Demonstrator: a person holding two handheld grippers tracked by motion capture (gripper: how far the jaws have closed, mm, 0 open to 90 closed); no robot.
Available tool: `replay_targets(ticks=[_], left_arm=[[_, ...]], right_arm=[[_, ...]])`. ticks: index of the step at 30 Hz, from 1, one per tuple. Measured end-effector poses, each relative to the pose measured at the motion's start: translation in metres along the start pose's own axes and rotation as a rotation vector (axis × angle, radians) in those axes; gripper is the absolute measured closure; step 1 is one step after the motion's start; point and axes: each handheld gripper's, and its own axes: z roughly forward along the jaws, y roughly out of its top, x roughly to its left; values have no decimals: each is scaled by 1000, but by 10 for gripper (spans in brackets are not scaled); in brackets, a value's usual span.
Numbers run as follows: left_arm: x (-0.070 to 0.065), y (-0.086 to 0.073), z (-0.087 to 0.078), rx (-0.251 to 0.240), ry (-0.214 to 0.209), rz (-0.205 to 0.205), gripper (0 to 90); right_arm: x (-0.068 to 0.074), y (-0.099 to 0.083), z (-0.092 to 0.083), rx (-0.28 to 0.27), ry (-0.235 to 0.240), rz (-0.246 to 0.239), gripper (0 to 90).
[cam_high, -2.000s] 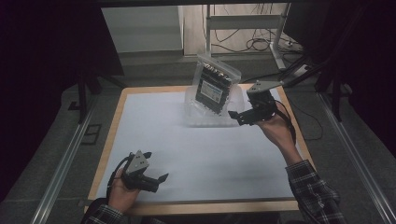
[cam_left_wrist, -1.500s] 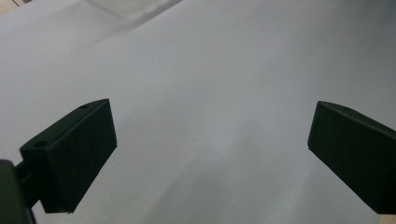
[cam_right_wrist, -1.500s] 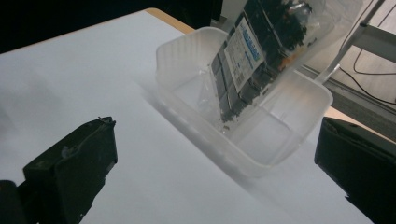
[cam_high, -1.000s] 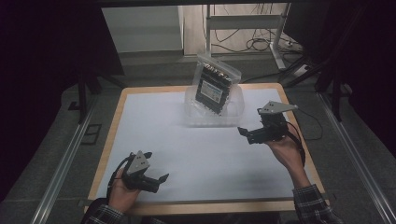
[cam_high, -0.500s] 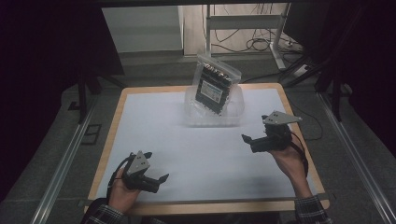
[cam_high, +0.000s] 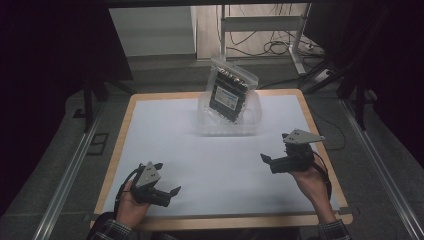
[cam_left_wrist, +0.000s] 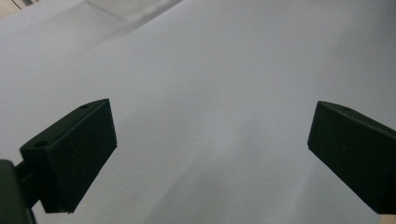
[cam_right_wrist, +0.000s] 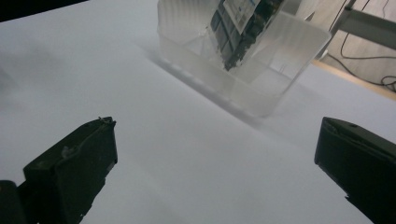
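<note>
Grippers sit low on our side of the white table (cam_high: 215, 165), one in each of our hands. Our left gripper (cam_high: 169, 192) rests near the front left edge, jaws spread wide with nothing between them; in the left gripper view we see bare white surface past its pads (cam_left_wrist: 74, 154). Our right gripper (cam_high: 266, 159) hovers at the right, well apart from the left one, jaws wide apart and holding nothing. Ahead of it, near the far edge, stands a clear bin (cam_high: 230, 120) (cam_right_wrist: 261, 79). A clear bag (cam_high: 231, 85) holding a dark board (cam_high: 227, 97) leans tilted in the bin, its top sticking out above the rim.
</note>
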Motion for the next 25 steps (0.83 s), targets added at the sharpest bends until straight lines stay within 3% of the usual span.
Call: replay_targets(ticks=[7, 16, 25], left_arm=[[0, 0, 0, -1, 0, 0, 10], [0, 0, 0, 3, 4, 4, 11], [0, 0, 1, 6, 7, 3, 11]], right_arm=[[5, -19, 2, 19, 15, 20, 4], [10, -41, 9, 35, 26, 9, 5], [9, -61, 22, 111, 63, 34, 0]])
